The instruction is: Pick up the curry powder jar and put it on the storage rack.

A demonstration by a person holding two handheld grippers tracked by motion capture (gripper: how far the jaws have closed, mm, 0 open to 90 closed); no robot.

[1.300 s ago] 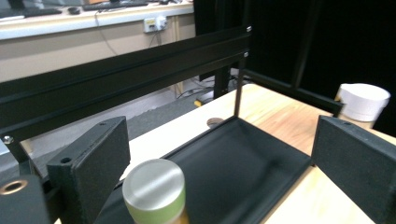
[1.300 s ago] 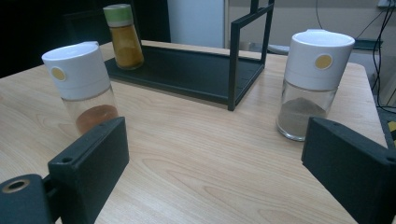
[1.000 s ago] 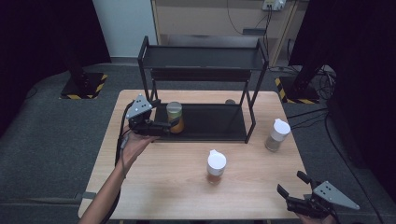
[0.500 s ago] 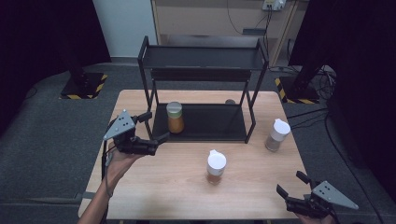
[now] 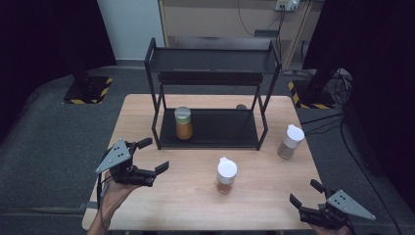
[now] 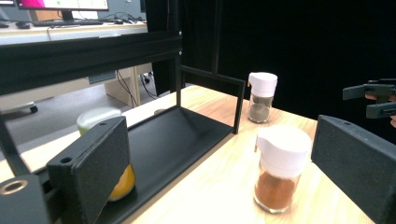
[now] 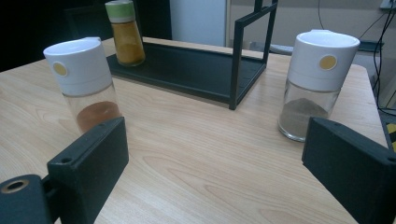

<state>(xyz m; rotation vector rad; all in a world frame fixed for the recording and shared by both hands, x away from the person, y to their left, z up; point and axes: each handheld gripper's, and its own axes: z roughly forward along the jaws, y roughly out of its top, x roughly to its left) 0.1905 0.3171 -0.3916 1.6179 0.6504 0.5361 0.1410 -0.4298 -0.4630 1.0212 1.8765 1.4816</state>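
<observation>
A black two-tier rack [image 5: 210,128] stands at the back of the wooden table [image 5: 186,196]. On the left of its lower shelf is a green-lidded jar of yellow powder [image 5: 183,123], also seen as jar [image 7: 123,32]. A white-capped jar of brown spice [image 5: 226,175] stands in front of the rack, and a white-capped jar of grey spice [image 5: 290,141] to its right. My left gripper [image 5: 156,155] hovers open near the table's left front, apart from the rack. My right gripper [image 5: 303,192] stays open at the front right corner, with nothing between its jaws.
Beyond the table are a dark floor, a wooden cabinet [image 5: 230,19] and black stands with striped bases [image 5: 88,90]. The upper shelf of the rack [image 5: 213,61] is bare. In the left gripper view, the right gripper [image 6: 373,95] shows far off.
My left gripper let go of the yellow jar on the lower shelf, opened, and drew back toward the table's near left side. The right gripper has stayed put.
</observation>
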